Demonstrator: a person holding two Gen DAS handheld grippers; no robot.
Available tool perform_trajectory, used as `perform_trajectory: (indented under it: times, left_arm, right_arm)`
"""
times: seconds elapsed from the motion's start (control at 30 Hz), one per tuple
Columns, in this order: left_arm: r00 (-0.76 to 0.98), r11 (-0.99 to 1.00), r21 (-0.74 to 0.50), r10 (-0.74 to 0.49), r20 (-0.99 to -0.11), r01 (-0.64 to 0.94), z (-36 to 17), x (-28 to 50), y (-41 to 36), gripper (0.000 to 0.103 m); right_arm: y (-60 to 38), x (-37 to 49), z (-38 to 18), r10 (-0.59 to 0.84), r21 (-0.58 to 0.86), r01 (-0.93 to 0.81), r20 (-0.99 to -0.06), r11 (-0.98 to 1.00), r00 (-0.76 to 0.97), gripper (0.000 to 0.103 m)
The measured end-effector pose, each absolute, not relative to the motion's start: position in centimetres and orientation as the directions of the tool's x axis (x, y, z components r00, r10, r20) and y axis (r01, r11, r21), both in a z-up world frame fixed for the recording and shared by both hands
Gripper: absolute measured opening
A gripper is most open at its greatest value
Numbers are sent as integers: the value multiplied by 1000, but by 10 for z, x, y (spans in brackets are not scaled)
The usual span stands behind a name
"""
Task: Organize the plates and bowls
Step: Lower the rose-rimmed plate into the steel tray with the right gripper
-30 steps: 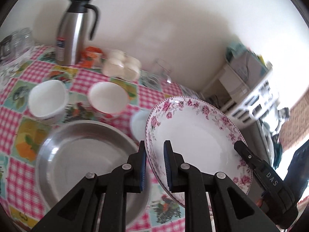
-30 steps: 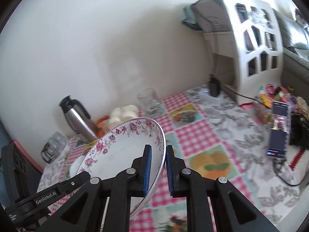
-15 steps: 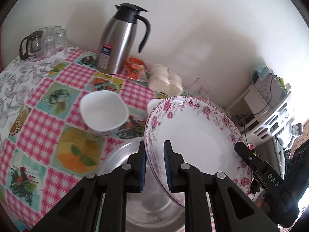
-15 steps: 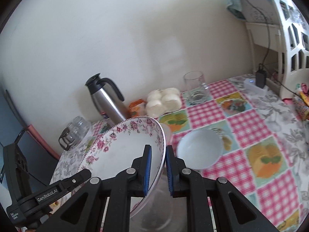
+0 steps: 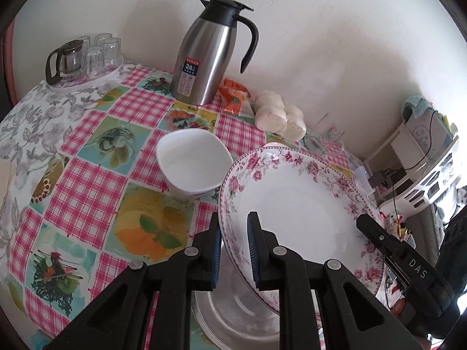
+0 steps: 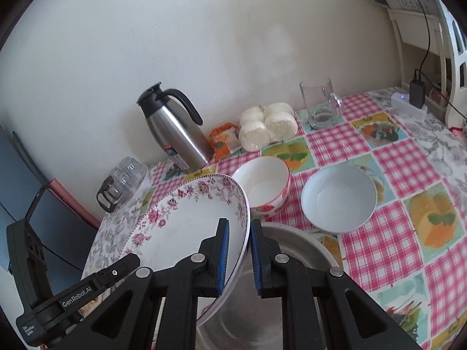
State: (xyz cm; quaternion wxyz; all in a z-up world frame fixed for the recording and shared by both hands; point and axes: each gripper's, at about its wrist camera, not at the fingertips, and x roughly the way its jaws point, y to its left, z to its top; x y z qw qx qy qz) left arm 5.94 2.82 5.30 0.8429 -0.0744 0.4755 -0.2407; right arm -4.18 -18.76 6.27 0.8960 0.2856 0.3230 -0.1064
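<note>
Floral plate [image 5: 297, 204] is up in the air, tilted, pinched by 2 rims at once: left hand-held gripper [image 5: 233, 248] clamped on its near-left edge, right hand-held gripper [image 6: 239, 253] clamped on the opposite edge. It hangs right over the big steel basin [image 6: 303, 245], w/ the bench [image 5: 87, 186] below.

Risk here: the grip is thin pads on a slick glazed rim. If 1 side pulls away or twists vs the other, the plate could slip out & drop onto the basin, chip or crack likely. Lowering it this tilted, the low edge would prob hit the metal first & clang or skid. Swinging wide could also clip the red-patterned bowl [image 6: 264, 186] just beyond the basin.

Containers: red-patterned bowl looks empty. Plain white bowl [image 6: 338, 198] beside it, empty too. Basin shows nothing inside, though the grippers hide much of it. Glass mug [image 6: 319, 105] near the wall, empty as far as I can tell. Steel thermos jug [image 5: 210, 49] lid on, contents unseen.
</note>
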Motion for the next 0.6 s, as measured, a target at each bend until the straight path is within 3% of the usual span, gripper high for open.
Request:
perform_trajectory:
  times: [0.6]
  left_arm:
    - [320, 899, -211, -344, -883, 383, 17, 44, -3, 18]
  right_arm:
    - [-200, -50, 24, -28, 367, 457, -755, 810, 655, 17]
